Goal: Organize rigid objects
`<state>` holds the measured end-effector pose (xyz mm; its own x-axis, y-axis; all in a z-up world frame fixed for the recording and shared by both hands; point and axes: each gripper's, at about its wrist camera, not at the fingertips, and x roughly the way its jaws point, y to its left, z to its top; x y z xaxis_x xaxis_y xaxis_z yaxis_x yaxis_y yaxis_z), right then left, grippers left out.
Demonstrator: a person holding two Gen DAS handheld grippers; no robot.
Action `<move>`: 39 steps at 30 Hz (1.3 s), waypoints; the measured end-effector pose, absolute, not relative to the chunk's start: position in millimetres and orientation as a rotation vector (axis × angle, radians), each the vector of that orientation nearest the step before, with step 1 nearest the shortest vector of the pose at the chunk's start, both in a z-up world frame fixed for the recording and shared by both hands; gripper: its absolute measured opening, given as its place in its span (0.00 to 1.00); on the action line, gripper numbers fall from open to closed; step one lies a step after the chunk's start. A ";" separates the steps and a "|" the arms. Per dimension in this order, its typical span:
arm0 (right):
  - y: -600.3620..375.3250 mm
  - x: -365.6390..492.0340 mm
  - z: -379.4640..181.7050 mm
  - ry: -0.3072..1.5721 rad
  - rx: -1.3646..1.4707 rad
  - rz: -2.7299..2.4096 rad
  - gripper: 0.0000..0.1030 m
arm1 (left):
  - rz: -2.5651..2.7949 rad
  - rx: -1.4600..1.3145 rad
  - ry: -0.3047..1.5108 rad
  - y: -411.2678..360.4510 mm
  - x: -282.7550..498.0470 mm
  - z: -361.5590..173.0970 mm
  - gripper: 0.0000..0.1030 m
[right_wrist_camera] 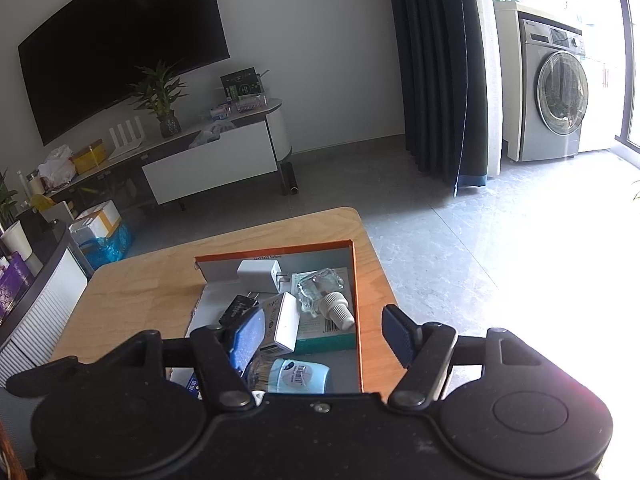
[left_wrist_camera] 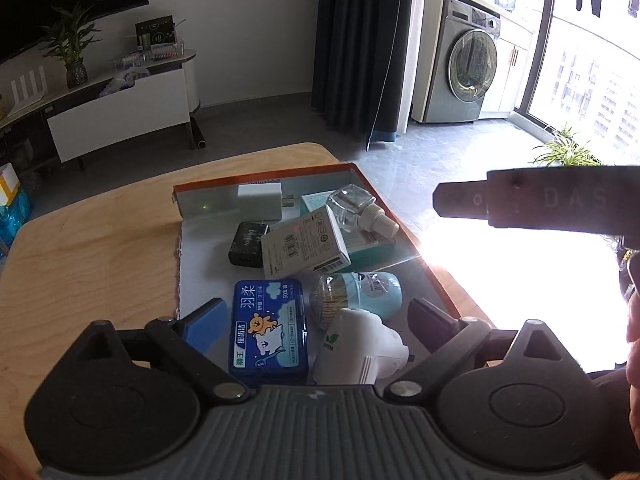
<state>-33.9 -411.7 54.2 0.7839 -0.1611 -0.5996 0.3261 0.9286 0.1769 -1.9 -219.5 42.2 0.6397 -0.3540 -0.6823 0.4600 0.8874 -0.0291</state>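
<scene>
A shallow orange-rimmed box (left_wrist_camera: 404, 236) (right_wrist_camera: 357, 320) lies on the wooden table (left_wrist_camera: 100, 248). It holds several items. At the far end are a white charger (left_wrist_camera: 258, 202), a black adapter (left_wrist_camera: 246, 246), a white barcode carton (left_wrist_camera: 304, 246) and a clear bottle (left_wrist_camera: 354, 206). Nearer lie a blue floss box (left_wrist_camera: 268, 328), a pale blue toothpick tub (left_wrist_camera: 360, 292) and a white plug-in device (left_wrist_camera: 360, 346). My left gripper (left_wrist_camera: 318, 320) hangs open above the floss box and the white device without touching either. My right gripper (right_wrist_camera: 324, 336) is open over the box's near right part, nothing in it.
The table's right edge (right_wrist_camera: 380, 280) runs just beyond the box, with grey floor below. One dark finger (left_wrist_camera: 520, 200) of the right gripper crosses the left wrist view at the right. A hand (left_wrist_camera: 632, 340) shows at that view's edge. A TV stand (right_wrist_camera: 208, 164) and a washing machine (right_wrist_camera: 556, 100) stand far off.
</scene>
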 end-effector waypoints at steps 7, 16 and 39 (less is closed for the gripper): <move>-403.6 -59.6 44.0 0.645 0.282 -0.280 0.78 | -0.380 0.157 0.740 -211.8 -22.0 45.3 1.00; -388.1 -93.4 26.1 0.691 0.288 -0.277 0.78 | -0.313 0.167 0.768 -202.3 -42.2 37.9 1.00; -365.1 -114.0 0.7 0.782 0.251 -0.247 0.79 | -0.238 0.117 0.796 -186.6 -56.7 24.9 1.00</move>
